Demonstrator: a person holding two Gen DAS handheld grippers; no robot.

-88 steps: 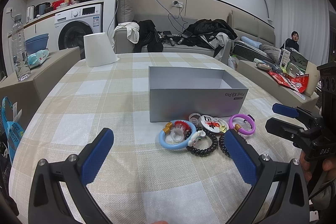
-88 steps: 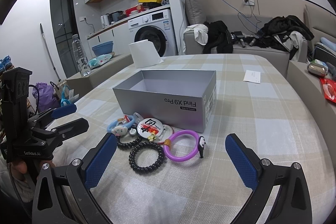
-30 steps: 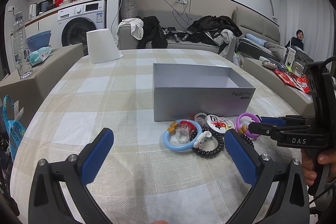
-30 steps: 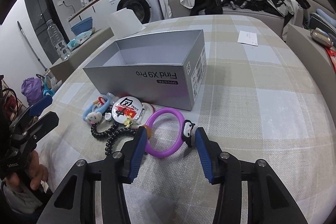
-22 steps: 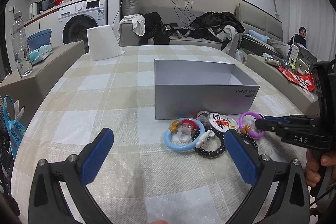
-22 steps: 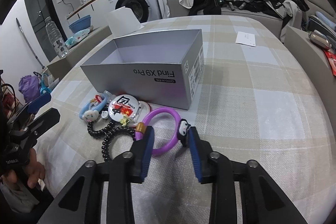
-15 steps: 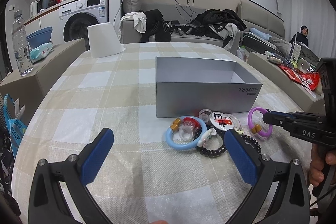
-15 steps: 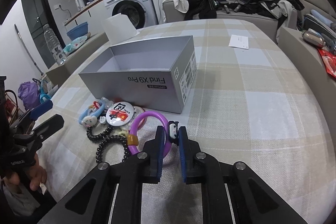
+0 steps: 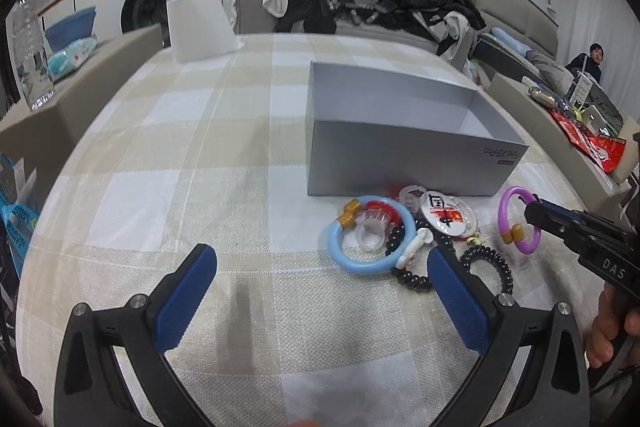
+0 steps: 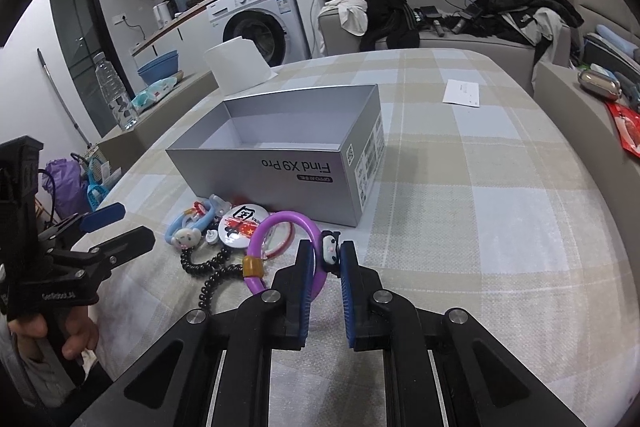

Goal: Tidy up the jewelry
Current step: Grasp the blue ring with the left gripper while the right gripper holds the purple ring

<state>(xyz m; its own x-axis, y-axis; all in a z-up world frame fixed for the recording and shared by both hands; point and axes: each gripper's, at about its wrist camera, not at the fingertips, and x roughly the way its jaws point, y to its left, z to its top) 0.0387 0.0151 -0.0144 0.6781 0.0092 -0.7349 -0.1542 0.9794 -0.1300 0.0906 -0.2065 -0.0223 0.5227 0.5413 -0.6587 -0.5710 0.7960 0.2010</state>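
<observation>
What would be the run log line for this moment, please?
left gripper: open, idle | right gripper: shut on purple bracelet, lifted | grey box: empty

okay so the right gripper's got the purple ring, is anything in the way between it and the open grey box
Nothing visible blocks it. The right gripper is shut on the purple bracelet, lifted on edge just in front of the grey box. Only the box's near wall stands between them, so the bracelet must go up over it. The box interior looks empty.
</observation>
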